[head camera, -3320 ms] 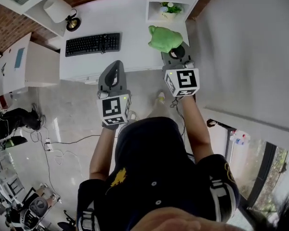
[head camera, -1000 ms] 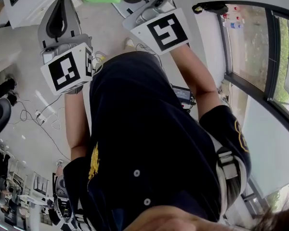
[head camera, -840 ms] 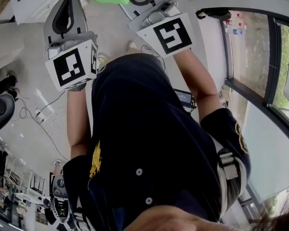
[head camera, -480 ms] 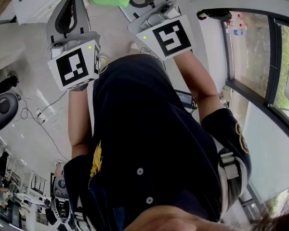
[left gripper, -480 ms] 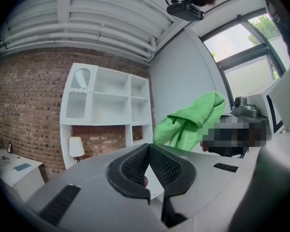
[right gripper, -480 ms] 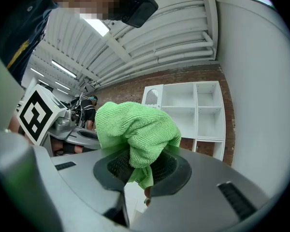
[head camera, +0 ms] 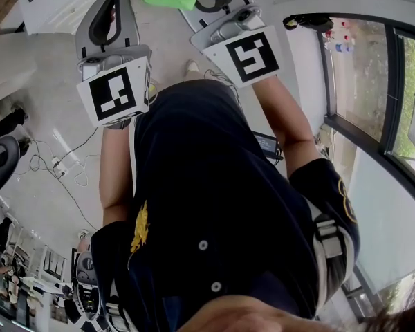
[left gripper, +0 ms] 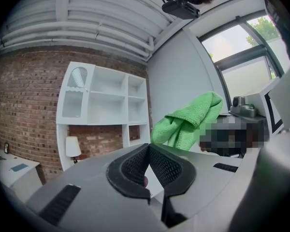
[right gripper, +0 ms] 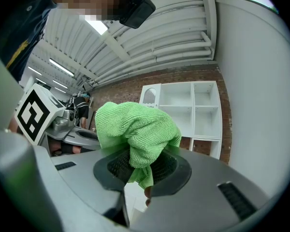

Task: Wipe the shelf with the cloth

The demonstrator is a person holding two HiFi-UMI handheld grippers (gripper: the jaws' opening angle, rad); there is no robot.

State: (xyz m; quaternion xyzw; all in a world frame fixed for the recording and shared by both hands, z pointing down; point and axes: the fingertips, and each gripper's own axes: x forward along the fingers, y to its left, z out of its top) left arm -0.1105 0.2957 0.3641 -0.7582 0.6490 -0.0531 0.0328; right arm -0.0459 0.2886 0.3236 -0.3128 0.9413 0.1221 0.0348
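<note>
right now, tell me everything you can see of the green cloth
The green cloth is bright lime, with a looped pile like microfibre, and is bunched into soft folds. The right hand-held gripper is shut on its lower part, so most of it bulges above the jaws and a small tail hangs below. It is held in the air, well short of the white shelf unit, touching only the jaw pads.

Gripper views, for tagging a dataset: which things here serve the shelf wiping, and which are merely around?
Job: green cloth; right tool clamping it; white shelf.
Around: lamp; brick wall; left tool, holding nothing.
</note>
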